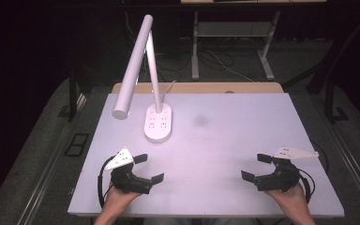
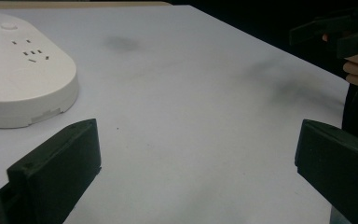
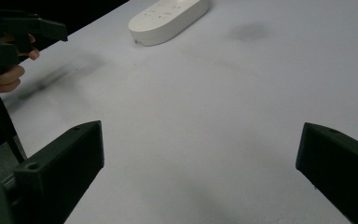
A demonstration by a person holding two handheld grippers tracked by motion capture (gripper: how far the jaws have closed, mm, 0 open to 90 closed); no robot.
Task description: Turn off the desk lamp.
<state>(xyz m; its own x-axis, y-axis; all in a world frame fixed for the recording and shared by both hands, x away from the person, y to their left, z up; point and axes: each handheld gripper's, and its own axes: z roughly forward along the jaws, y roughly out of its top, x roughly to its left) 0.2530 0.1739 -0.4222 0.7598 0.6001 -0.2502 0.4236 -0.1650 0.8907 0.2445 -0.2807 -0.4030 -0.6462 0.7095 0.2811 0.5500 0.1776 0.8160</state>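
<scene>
Left gripper (image 1: 149, 168) sits at the near-left of the desk (image 1: 243, 140), held by the left hand (image 1: 117, 199) coming in over the near edge. Its fingers (image 2: 58, 163) stand wide apart, nothing between them, bare desk surface in the gap. Grey three-cornered plate on top points toward the left edge.

Desk lamp base (image 1: 158, 122) is just beyond the left gripper, left of centre, toward the far side; white oval with socket slots on top. In the left gripper view the lamp base (image 2: 23, 74) lies near the left finger but apart from it, no contact. The lamp head (image 1: 132, 70), a long white bar, slants out over the far-left part of the desk and ends near the left edge, hanging above the surface. A cord runs from the base off the far edge.

Middle of the desk is open: one faint dark smudge (image 1: 200, 121) right of the base, otherwise free surface across to the right edge.

Right gripper (image 1: 253, 168) is at the near-right, in the right hand (image 1: 293, 199), well apart from the left gripper and from the lamp base (image 3: 168, 16). Its fingers (image 3: 60, 172) are spread fully wide, holding nothing. Open surface lies ahead of it; the right and near edges are close behind.
</scene>
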